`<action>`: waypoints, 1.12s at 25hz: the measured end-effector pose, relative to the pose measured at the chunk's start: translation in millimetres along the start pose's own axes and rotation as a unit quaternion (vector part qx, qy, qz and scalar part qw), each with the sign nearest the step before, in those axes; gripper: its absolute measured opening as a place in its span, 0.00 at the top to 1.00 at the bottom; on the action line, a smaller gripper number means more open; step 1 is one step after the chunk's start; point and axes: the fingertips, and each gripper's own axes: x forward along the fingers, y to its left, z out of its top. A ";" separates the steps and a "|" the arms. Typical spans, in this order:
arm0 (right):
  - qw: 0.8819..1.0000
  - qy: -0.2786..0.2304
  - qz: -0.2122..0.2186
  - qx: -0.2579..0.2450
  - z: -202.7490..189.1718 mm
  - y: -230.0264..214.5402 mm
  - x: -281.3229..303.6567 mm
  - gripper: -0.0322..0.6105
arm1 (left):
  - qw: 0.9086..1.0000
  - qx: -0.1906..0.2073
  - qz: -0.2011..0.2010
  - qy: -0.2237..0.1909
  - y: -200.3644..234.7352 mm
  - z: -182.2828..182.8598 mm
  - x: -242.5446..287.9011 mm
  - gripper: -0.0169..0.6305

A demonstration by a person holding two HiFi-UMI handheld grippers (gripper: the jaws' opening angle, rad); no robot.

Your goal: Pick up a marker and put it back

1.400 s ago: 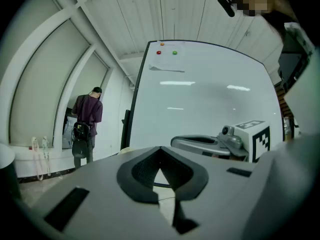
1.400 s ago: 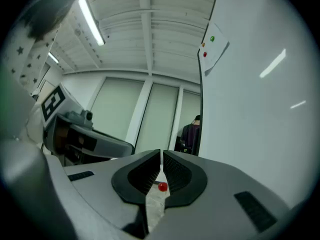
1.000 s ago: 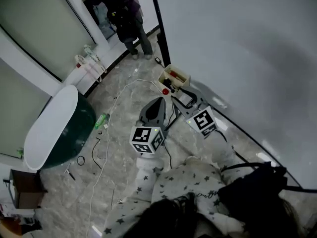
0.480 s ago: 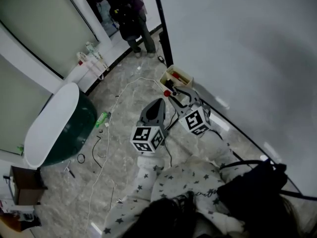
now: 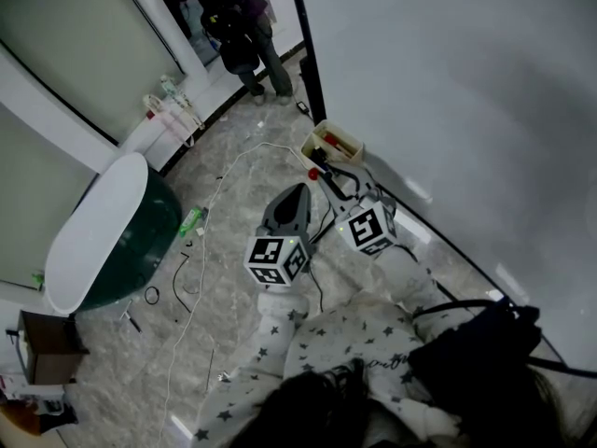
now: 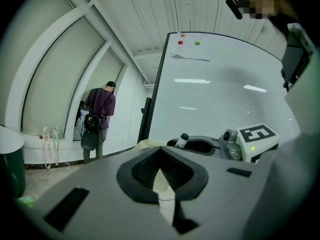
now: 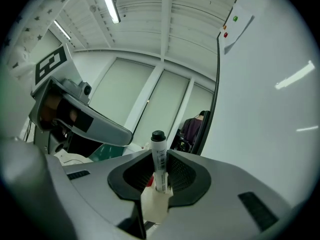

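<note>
A white marker (image 7: 159,159) with a black cap stands upright between the jaws of my right gripper (image 7: 159,180). Those jaws have just been closing and now grip its barrel. In the head view the right gripper (image 5: 323,172) reaches to the cream marker tray (image 5: 341,142) at the foot of the whiteboard, and something red (image 5: 312,173) shows at its tips. The left gripper view shows the same marker (image 6: 182,140) sticking out of the right gripper (image 6: 201,147). My left gripper (image 6: 161,173) is shut and empty, beside the right one (image 5: 298,194).
The whiteboard (image 5: 448,91) fills the right side. A person with a bag (image 5: 244,40) stands at the back by a window. A dark green bin with a white lid (image 5: 121,236) stands on the left. Cables (image 5: 201,278) lie across the marble floor.
The right gripper's marker cube has shifted slightly left and rolled a little. The left gripper sits in the same place. The head view is too distant to show the jaws moving.
</note>
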 end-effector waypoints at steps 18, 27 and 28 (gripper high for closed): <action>0.988 -0.081 0.043 0.122 91.0 -49.2 -46.1 0.82 | 0.997 0.050 -0.066 -0.007 -55.3 64.2 7.7 0.97; 0.982 -0.096 0.053 0.153 124.8 -63.0 -79.1 0.82 | 0.992 0.061 -0.108 -0.020 -85.7 101.6 -9.6 0.97; 0.982 -0.097 0.052 0.151 125.0 -63.9 -79.2 0.82 | 0.992 0.064 -0.110 -0.019 -86.6 101.5 -8.5 0.97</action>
